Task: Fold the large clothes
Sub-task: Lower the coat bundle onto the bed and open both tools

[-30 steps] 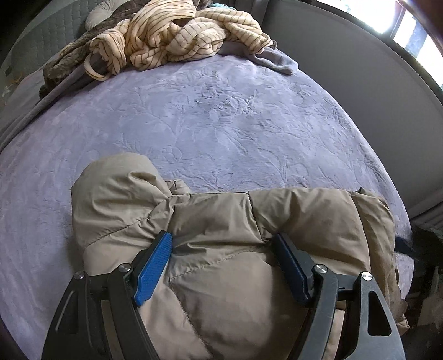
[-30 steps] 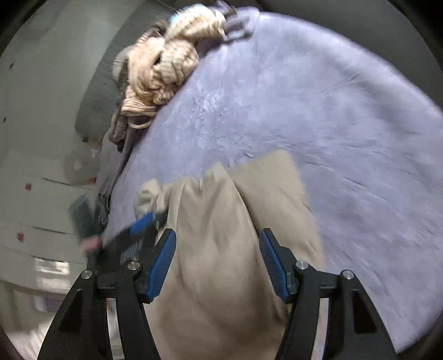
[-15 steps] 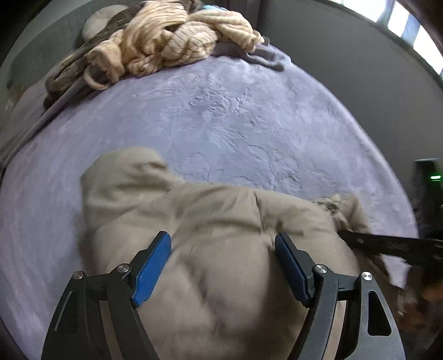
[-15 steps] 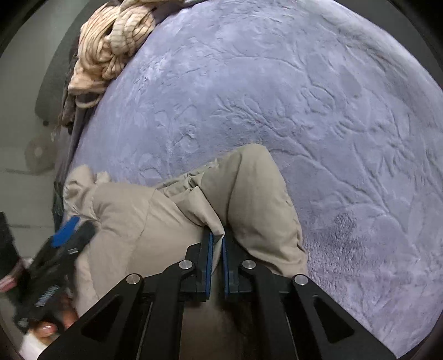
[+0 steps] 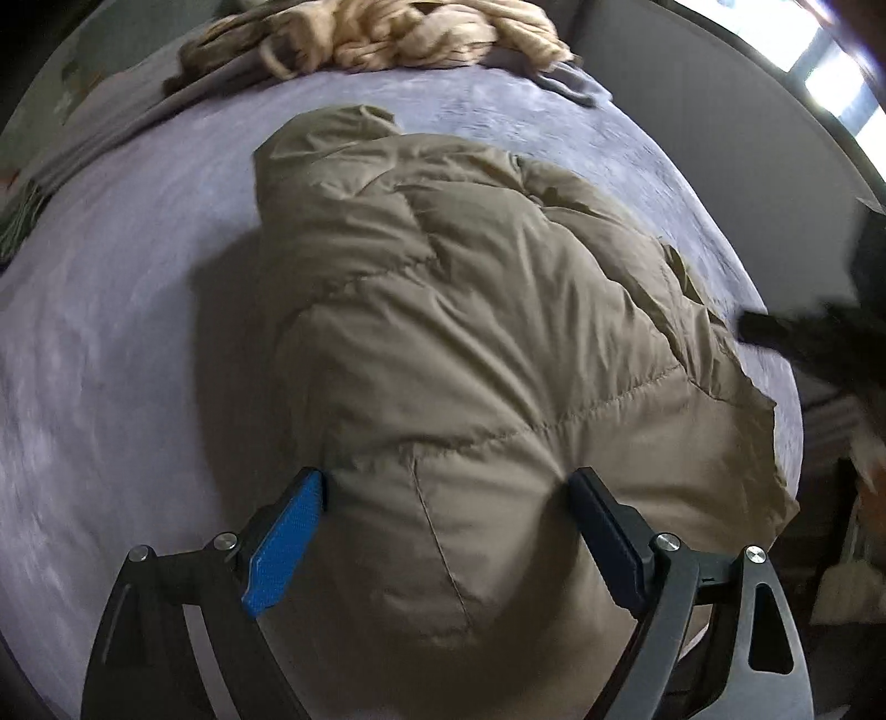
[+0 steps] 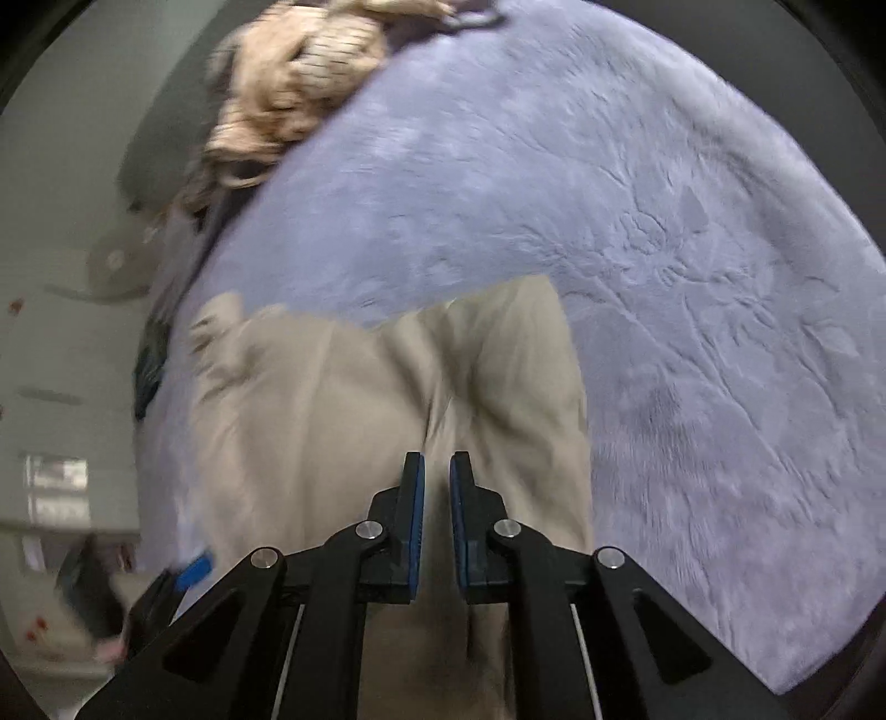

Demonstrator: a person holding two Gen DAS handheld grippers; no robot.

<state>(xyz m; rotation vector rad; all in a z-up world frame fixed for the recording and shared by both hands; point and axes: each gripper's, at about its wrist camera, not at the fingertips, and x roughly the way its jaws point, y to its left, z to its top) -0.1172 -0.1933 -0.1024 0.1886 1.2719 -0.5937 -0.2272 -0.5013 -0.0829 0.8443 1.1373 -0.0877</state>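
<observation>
1. Lavender embossed bedspread (image 5: 111,343) spreads beneath the tan puffer jacket (image 5: 470,310), which lies bunched at its near edge.
2. Striped cream garments (image 5: 398,33) lie heaped beyond the jacket.
3. Left gripper (image 5: 446,498) is opening wide around a jacket bulge.
4. Right gripper (image 6: 437,487), nearly closed, is easing apart; whether fabric is pinched is unclear through blur.

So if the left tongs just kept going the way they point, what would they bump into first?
Most likely the tan jacket. The left tongs are opening, angled steeply down with its padded bulk filling the gap between them. Under it lies the purple bedspread; how far off the fabric is, I cannot tell.
</observation>
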